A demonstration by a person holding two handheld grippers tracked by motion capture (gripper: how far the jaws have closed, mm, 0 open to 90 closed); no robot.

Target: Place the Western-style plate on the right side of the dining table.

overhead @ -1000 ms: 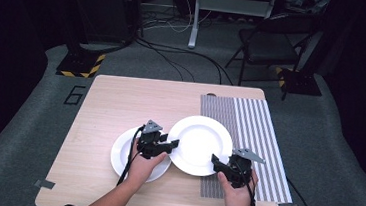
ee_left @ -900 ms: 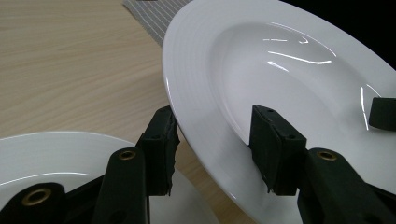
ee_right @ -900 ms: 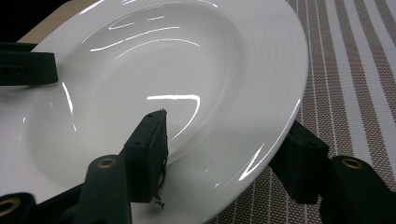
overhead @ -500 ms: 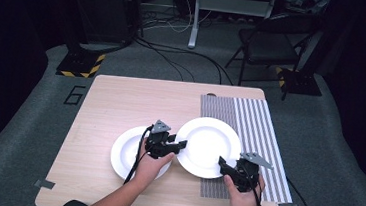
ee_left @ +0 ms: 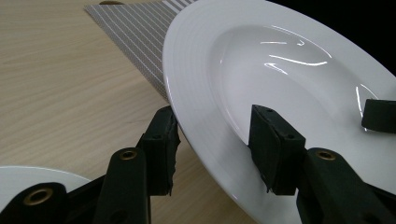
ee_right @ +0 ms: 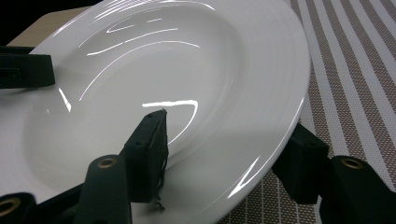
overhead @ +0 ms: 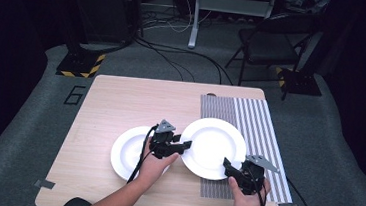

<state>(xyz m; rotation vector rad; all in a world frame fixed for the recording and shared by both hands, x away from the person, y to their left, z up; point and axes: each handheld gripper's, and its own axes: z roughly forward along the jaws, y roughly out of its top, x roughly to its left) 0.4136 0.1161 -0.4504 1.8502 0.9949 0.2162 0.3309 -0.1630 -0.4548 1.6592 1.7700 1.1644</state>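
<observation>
Here, going L to R from the striped mat: a second plate lies flat on bare table left of it, w/ open wood beyond. The left gripper clamps the held plate's left rim, one jaw above, one below. That plate sits over the mat's left edge, round, no long axis, bowl facing up. The right gripper grips its near-right rim.
</observation>
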